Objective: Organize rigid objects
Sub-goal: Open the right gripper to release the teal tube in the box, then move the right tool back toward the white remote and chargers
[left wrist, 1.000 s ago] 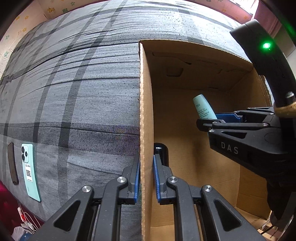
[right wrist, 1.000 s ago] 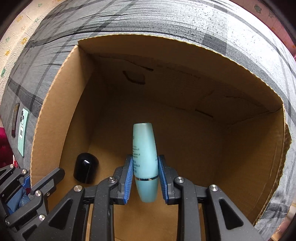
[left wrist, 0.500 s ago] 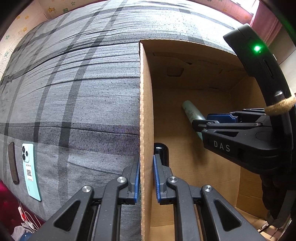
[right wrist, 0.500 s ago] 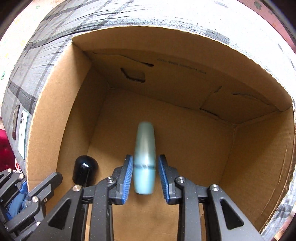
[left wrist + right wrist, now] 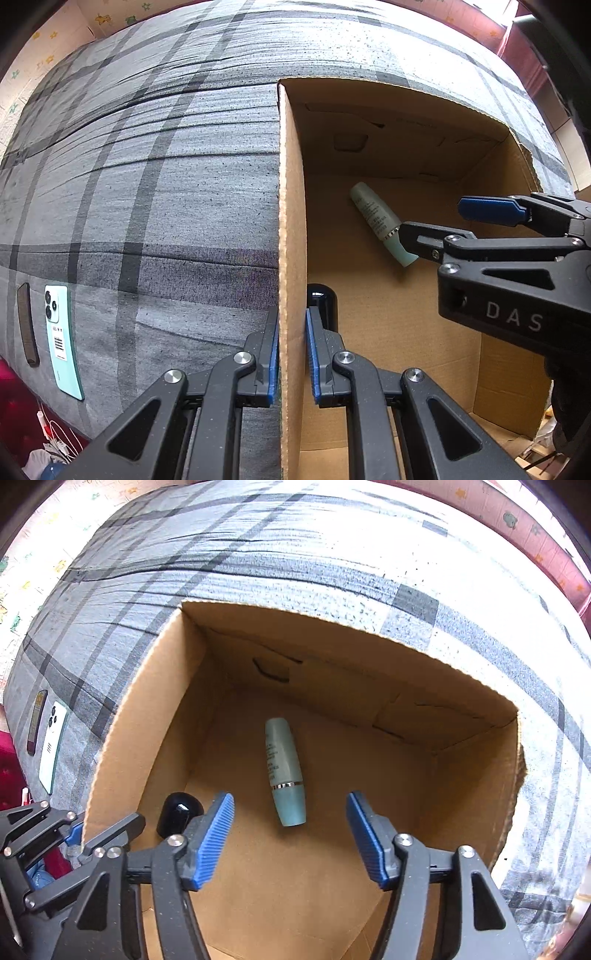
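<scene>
Open corrugated cardboard box (image 5: 122,738) sits on a bed covered in grey plaid woven fabric (image 5: 147,184), the cloth creased in long parallel lines; the box interior is plain brown, with a hand-hole cut in its far wall. A pale teal bottle (image 5: 284,771), smooth, tapered and ringed by a thin silver band, lies flat on the box floor near the middle; a glossy black rounded cap-like object (image 5: 180,812) stands at the near left corner. The right hand-held gripper (image 5: 290,838) hangs above the bottle, its ribbed blue pads having just spread wide, nothing between them. The left hand-held gripper (image 5: 291,354) pinches the box's left wall at its rim. A mint-green phone (image 5: 61,339) and a dark slim bar (image 5: 27,325) lie on the bedcover at far left; pale patterned wallpaper behind.
</scene>
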A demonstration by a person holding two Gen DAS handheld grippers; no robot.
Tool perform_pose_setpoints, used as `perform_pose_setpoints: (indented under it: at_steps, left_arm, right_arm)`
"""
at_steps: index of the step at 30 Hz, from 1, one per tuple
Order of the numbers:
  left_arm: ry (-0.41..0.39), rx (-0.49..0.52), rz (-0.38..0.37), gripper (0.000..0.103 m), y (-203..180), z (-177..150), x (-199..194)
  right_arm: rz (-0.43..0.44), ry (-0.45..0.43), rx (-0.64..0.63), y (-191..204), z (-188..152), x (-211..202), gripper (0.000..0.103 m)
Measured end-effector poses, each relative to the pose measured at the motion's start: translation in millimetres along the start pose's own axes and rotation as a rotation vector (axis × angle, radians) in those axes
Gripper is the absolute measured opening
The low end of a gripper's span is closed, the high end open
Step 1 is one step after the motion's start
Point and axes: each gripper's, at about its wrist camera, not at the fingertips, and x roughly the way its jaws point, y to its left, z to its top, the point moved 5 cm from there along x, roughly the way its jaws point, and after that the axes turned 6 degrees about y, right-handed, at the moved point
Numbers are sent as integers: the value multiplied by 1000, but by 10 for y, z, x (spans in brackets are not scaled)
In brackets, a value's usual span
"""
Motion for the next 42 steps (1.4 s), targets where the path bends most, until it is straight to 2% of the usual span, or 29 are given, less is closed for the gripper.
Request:
perform_pose_setpoints:
  at_steps: [5,7,13,26,42]
  left_arm:
    - [3,-6,1,14,0,3,-1]
    - [3,-4,5,14,-4,6,-1]
    - [4,-3,14,14,-13,-2,-1]
    - [6,-7,29,14,-35,-1,-14]
    - [5,-1,45,14,-64,-14,-31]
  right_arm:
    - [-17,-40,0,55,-32,-158,82]
    - [-21,-62,-3,44,-55,-239,84]
    - [-18,-100,9,-22,-80,-403,101]
    - [-73,-153,110,-513,-321,-772,103]
    - [-169,-120,307,-1469,-956,-879,103]
